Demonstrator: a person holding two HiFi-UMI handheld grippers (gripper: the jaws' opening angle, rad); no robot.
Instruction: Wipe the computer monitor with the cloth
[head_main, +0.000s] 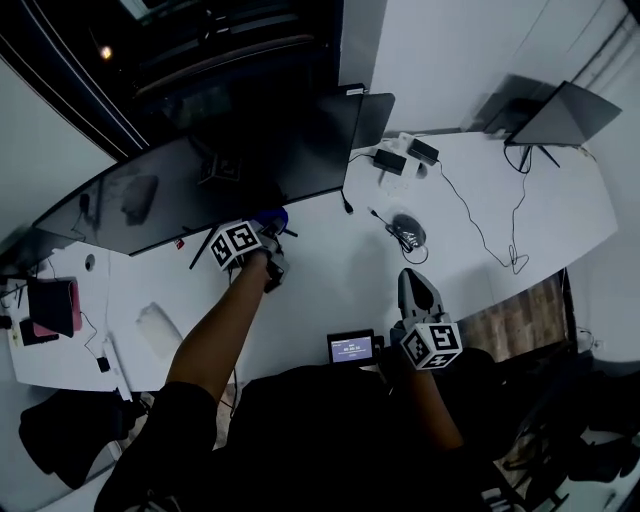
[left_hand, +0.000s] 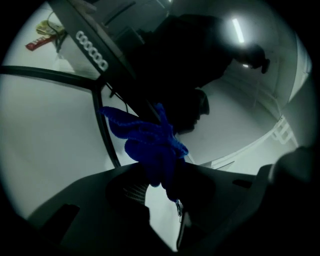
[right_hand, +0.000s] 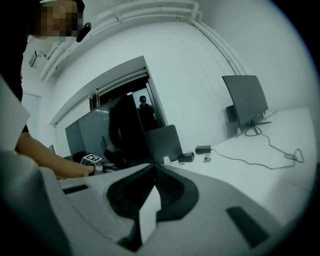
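Observation:
The wide dark computer monitor stands at the back of the white desk. My left gripper is just below the monitor's lower edge, shut on a blue cloth. In the left gripper view the cloth bunches up out of the jaws, close under the dark screen and next to the thin stand legs. My right gripper hovers over the desk's near right part, shut and empty; its tips meet with nothing between them. The monitor shows in the right gripper view too.
A small screen device lies near the desk's front edge. Power bricks, a round puck and a long cable lie to the right. A second monitor stands at the far right. A person stands in the doorway.

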